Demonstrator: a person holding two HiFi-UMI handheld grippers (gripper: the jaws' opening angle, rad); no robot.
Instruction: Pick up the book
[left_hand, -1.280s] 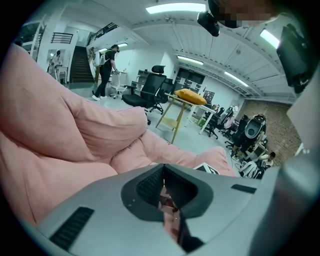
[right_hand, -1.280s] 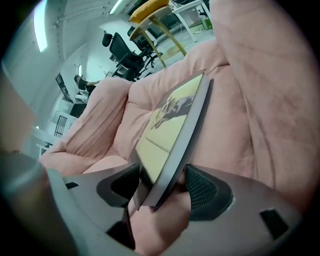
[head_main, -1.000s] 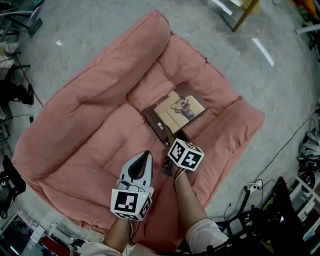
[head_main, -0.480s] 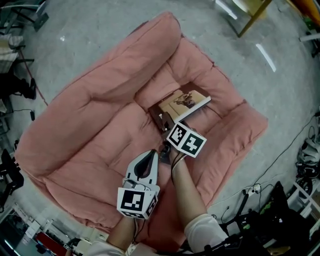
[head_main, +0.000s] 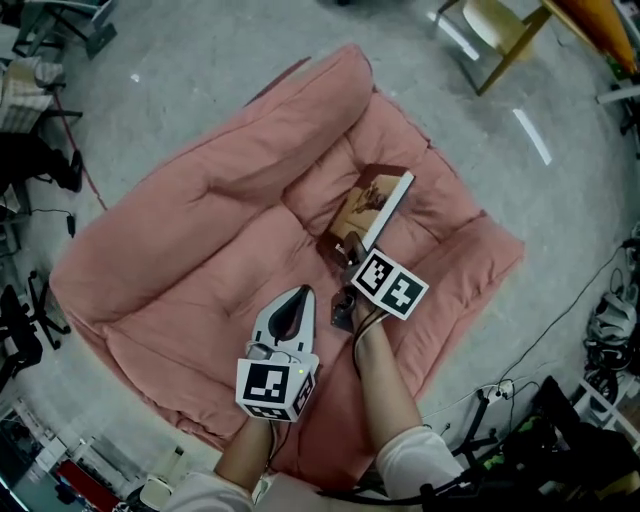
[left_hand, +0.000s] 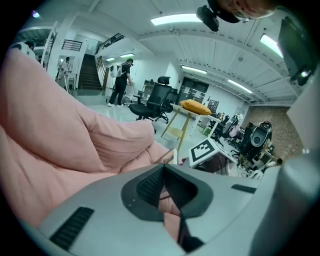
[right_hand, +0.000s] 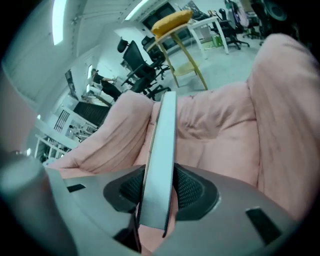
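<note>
The right gripper (head_main: 347, 252), its jaws just closing, pinches the tan hardcover book (head_main: 373, 198), which is tilted over the seat of the pink padded floor sofa (head_main: 190, 220). The left gripper (head_main: 300, 295) is pressed together and empty.

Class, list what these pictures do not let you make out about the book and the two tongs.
- Book title: head view, too small and tilted; right gripper view shows only its edge.
- Book's near corner: head view, hidden by the right tongs, whose jaws have just been closing on it.
- Cushion under the left tongs: left gripper view, covered by the tongs' own body.
</note>
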